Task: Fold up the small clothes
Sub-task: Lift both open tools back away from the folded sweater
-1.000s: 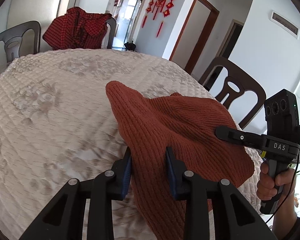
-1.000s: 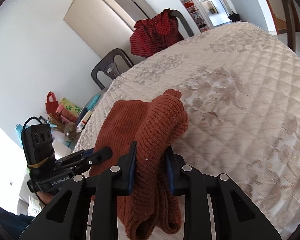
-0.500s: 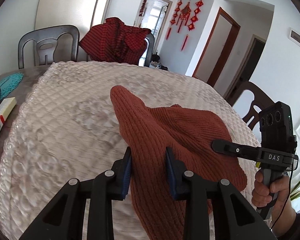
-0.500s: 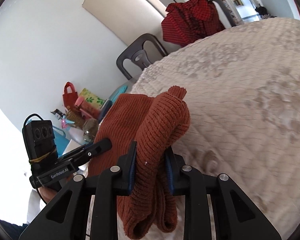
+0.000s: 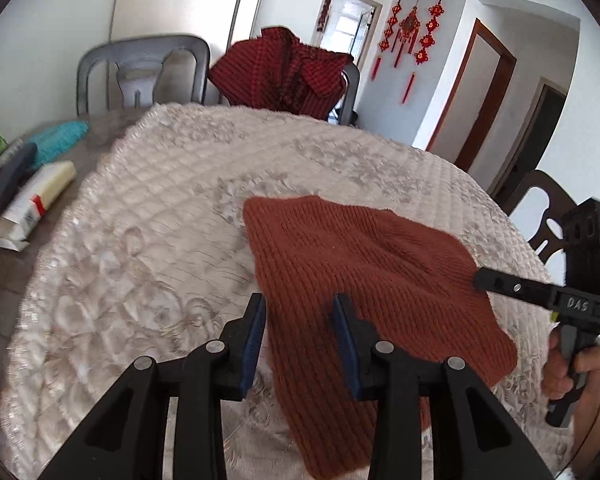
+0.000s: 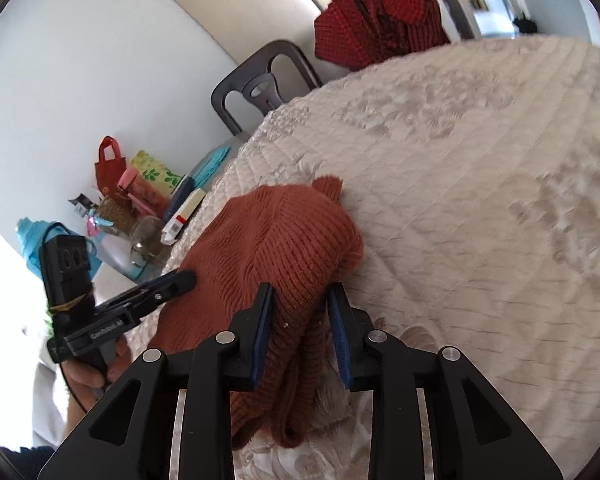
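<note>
From the left wrist view, the rust-brown knitted garment lay spread on the quilted cloth of the counter, at the near side of it. The left gripper straddled the garment's near-left edge, its jaws opening; the blue pads stood a little off the knit and no longer seemed to pinch it. The risk, as I judged it, was that a loose rib would catch on a pad as the tool drew back and drag the edge out of line. Counted here: one knitted garment, one red checked garment draped over a chair beyond it, three chairs, one white carton left of it, and the right gripper touching its right edge, held by a hand.

From the right wrist view, the same garment looked bunched and doubled. The right gripper had a thick fold between its jaws, which were opening too; whether the pads pressed the fold I could not tell. Let go like this, the springy bulk could unroll or sag off the counter's near edge. Counted: one knitted garment, one left gripper at its left side, one chair, one red checked garment.
</note>
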Tool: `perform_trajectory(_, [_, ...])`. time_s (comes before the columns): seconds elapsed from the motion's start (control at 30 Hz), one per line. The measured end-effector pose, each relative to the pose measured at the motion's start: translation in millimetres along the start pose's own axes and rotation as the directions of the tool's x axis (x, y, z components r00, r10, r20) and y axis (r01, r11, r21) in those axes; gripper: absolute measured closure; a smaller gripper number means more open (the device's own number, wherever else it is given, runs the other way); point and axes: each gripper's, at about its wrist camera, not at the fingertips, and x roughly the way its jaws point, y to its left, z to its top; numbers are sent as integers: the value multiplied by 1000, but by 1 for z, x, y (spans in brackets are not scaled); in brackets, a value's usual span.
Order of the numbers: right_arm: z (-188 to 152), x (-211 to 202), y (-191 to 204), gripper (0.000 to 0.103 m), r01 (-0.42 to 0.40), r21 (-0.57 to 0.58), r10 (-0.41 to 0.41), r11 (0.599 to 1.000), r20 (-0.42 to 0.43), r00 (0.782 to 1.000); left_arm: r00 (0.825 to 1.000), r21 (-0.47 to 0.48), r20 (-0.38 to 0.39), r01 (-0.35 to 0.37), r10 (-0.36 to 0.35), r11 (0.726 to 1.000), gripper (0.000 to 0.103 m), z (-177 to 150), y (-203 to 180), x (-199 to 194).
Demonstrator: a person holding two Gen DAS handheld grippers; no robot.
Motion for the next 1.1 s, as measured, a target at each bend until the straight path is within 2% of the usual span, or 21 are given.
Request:
perform_trajectory(0.17, [-10,-28,35,75,64,-163,-56,985,55,997,999,50,42,9,-11,999,65,-13,-22,-26])
perform_trajectory(0.27, [-26,-25,55,80,72,-268,-71,961,13,997,999,60,27,23,-25,998,66,-24,-27,-25])
perform_trajectory(0.33, [-39,-14,59,83,99,-321,-114,942,-28,993,1000,77,12,-6,5,997,66,-30,-29,-19])
perform_trajectory(0.43, [-43,-3,50,83,139,-322,-162,936,-44,986,1000,77,4,-27,27,997,66,-36,-27,-14])
perform_trajectory(0.57, [-42,-6,43,83,123,-293,-143,948,-49,989,998,73,1,-56,56,996,66,-37,-31,-18])
perform_trajectory(0.83, [-50,-23,58,83,129,-320,-144,939,-22,989,995,31,-2,-102,102,994,66,-45,-35,-33])
perform_trajectory(1.1, [-62,-30,59,83,160,-332,-179,930,-30,983,989,11,-23,-144,144,990,65,-57,-36,-39])
